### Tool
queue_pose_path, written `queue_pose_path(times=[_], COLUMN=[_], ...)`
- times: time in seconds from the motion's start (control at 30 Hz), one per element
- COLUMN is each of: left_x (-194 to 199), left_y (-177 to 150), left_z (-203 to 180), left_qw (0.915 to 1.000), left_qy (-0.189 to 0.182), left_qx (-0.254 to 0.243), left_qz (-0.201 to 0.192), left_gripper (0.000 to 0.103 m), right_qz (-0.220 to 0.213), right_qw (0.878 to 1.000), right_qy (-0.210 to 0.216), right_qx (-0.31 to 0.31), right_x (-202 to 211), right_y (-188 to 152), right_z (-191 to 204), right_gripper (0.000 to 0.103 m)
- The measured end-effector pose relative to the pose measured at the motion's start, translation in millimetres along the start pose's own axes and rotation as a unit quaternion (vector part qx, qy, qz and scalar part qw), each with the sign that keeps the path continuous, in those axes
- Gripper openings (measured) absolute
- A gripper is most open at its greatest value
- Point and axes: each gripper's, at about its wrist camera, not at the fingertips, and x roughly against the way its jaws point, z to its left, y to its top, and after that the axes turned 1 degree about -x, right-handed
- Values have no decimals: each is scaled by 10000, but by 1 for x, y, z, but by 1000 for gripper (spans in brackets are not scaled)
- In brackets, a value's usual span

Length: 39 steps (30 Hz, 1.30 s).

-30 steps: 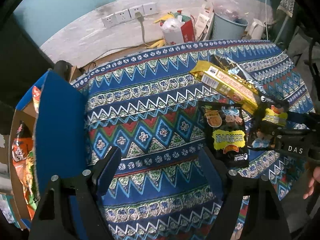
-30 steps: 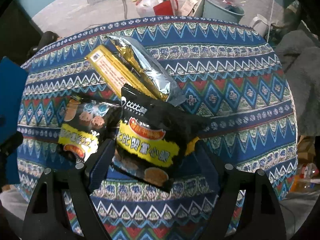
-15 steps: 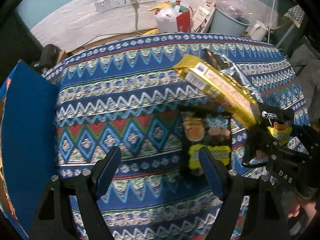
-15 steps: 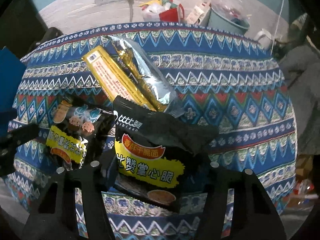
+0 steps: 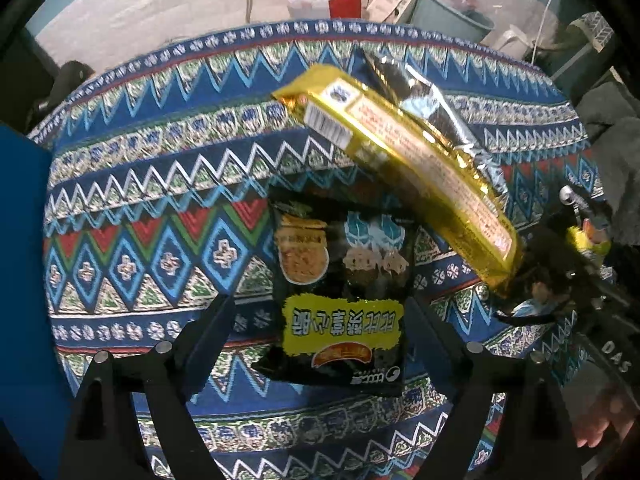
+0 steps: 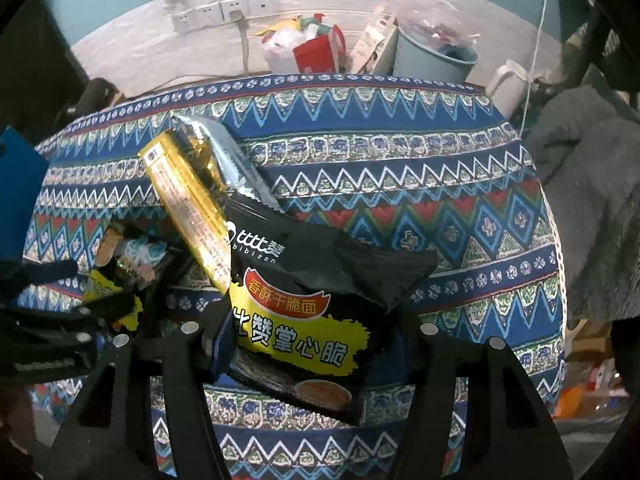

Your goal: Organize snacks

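The gold packet (image 6: 188, 204) has its lower end hidden behind the black noodle bag (image 6: 304, 312) in the right wrist view. The silver packet (image 5: 436, 116) lies mostly covered by the gold one. Small print on the gold wrapper is too fine to read. The blue panel (image 5: 24, 280) is cut off by the left edge. The bin (image 6: 432, 60) contents are blurred.

Both fisheye views are fairly dim and evenly lit, with dark vignetted corners and strong barrel bending that curves the far edge of the table (image 5: 400, 36) into an arc. Glare flashes off the gold wrapper (image 5: 420, 160) and the silver foil pack (image 6: 236, 160) beside it. Slight motion blur softens the left wrist view, and edge detail smears in both.
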Motion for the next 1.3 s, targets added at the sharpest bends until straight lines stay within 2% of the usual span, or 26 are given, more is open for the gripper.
queue_pose_path(times=[0.2,0.3,0.37,0.4,0.43,0.53,0.83,1.3], left_x=[-21,-31,-33,-33,-30,-29,-9,58], left_y=[2,-1,-4,-5,-8,-10,-18,-15], left_z=[-13,-23,-28,-31,-28,-27,-21,1], left_qw=[9999,9998,9996,9994,9992,9984,9956,9898], left_qy=[38,27,16,72,92,156,414,616], left_qx=[-47,-171,-270,-331,-383,-519,-707,-640], left_qz=[161,73,1,-43,-89,-190,-460,-1110], left_gripper=[91,90,83,77,66,58,58,58], right_qz=[-12,-23,-24,-23,-26,-45,-161,-599], right_qw=[10000,10000,10000,10000,10000,10000,9995,9959], right_qy=[17,10,20,29,33,30,8,-33], right_qx=[-32,-15,7,16,24,66,276,671], right_x=[-1,-2,-4,-4,-4,-4,3,29], right_y=[2,4,6,6,6,6,9,18], right_z=[-2,-2,-1,0,1,5,18,47], right_gripper=[60,60,60,60,60,60,60,60])
